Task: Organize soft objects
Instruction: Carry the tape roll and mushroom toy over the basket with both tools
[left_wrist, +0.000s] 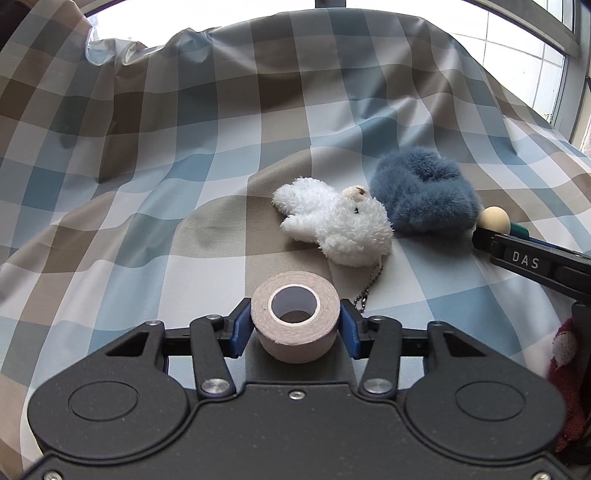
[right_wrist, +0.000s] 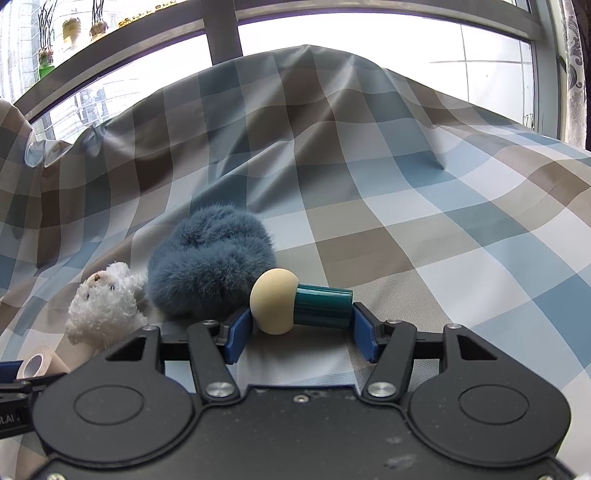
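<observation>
On checked cloth (left_wrist: 147, 184) by window (right_wrist: 369, 40): left hand-held gripper (left_wrist: 295, 328) clamps tape roll (left_wrist: 295, 317); right hand-held gripper (right_wrist: 301, 332) clamps sponge applicator (right_wrist: 295, 304)

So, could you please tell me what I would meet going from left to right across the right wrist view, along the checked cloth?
Roll of tape → white plush toy → blue fluffy scrunchie → cream sponge head → its teal handle, the sponge tool lying crosswise between the right gripper's fingers.

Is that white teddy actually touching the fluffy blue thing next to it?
Touching. In the left wrist view the teddy's head presses against the blue fluff's edge with no cloth visible between them; the right wrist view shows the same contact.
</observation>
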